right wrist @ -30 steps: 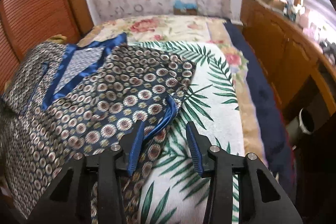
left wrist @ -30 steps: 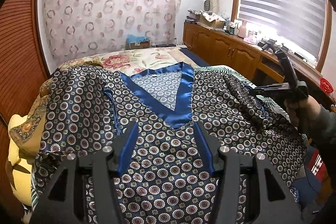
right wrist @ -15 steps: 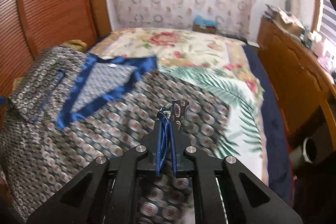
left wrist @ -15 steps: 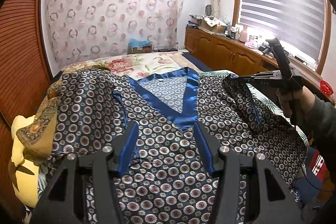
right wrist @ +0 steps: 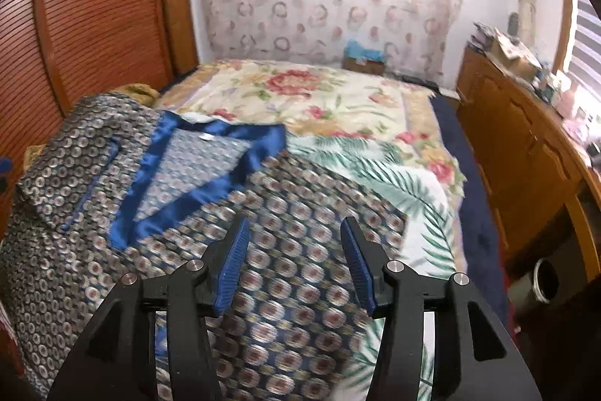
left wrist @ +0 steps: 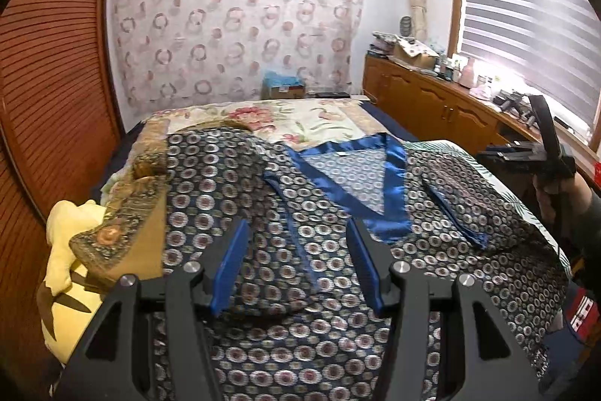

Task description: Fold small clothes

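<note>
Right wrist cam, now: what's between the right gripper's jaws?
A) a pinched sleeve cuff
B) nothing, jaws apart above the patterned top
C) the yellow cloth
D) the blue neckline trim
B: the right gripper has just opened its jaws; they stand apart with no fabric pinched, and the patterned top lies flat on the bed below them.

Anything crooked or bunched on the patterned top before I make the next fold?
Yes. The patterned top has its right sleeve folded in at a slant rather than square, and its left shoulder humps up over a yellow-brown pillow instead of lying flat. Nothing looks torn or spilled.
</note>
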Action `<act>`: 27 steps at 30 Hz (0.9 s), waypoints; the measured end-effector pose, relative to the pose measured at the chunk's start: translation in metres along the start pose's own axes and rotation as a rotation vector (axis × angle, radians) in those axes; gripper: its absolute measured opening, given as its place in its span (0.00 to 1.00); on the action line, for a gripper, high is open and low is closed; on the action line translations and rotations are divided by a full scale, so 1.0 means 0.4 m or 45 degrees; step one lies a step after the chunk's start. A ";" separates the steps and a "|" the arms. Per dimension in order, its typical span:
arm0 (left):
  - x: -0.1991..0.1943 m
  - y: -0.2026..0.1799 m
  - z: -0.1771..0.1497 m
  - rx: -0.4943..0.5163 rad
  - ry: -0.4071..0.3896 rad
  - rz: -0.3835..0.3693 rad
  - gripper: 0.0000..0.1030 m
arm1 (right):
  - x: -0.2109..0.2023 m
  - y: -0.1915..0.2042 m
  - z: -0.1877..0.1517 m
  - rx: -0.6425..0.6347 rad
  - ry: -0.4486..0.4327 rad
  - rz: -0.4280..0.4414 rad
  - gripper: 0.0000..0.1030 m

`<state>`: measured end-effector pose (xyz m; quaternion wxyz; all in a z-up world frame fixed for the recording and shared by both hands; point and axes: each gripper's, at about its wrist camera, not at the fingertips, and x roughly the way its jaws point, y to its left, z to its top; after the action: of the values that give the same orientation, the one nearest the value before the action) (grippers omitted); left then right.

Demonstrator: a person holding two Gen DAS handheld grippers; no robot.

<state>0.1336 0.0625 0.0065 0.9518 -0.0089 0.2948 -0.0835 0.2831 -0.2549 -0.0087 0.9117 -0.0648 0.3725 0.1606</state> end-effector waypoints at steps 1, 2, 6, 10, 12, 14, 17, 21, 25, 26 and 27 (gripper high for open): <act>0.004 0.010 0.001 -0.007 0.001 0.012 0.52 | 0.008 -0.017 -0.009 0.016 0.017 -0.014 0.50; 0.008 0.022 0.003 -0.013 0.004 0.021 0.52 | 0.017 -0.032 -0.018 0.030 0.036 -0.030 0.50; 0.029 0.069 0.015 -0.039 0.027 0.032 0.52 | 0.060 -0.089 -0.058 0.087 0.100 -0.077 0.50; 0.048 0.118 0.030 -0.058 0.042 0.064 0.52 | 0.096 -0.139 -0.087 0.149 0.146 -0.092 0.50; 0.058 0.149 0.042 -0.076 0.047 0.096 0.52 | 0.108 -0.154 -0.096 0.169 0.161 -0.090 0.50; 0.066 0.166 0.049 -0.082 0.050 0.107 0.52 | 0.117 -0.162 -0.104 0.180 0.173 -0.088 0.50; 0.084 0.201 0.064 -0.099 0.056 0.098 0.52 | 0.126 -0.159 -0.115 0.181 0.185 -0.085 0.50; 0.118 0.239 0.088 -0.110 0.077 0.106 0.52 | 0.125 -0.153 -0.121 0.164 0.167 -0.101 0.50; 0.165 0.266 0.113 -0.113 0.114 0.138 0.50 | 0.125 -0.150 -0.122 0.158 0.160 -0.109 0.50; 0.184 0.275 0.121 -0.116 0.131 0.141 0.49 | 0.126 -0.148 -0.122 0.158 0.160 -0.110 0.50; 0.194 0.279 0.125 -0.122 0.139 0.138 0.49 | 0.126 -0.148 -0.122 0.157 0.160 -0.110 0.50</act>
<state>0.2420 0.1581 -0.0030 0.9360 -0.0338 0.3499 -0.0181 0.3048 -0.3097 -0.0789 0.8949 -0.0346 0.4349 0.0934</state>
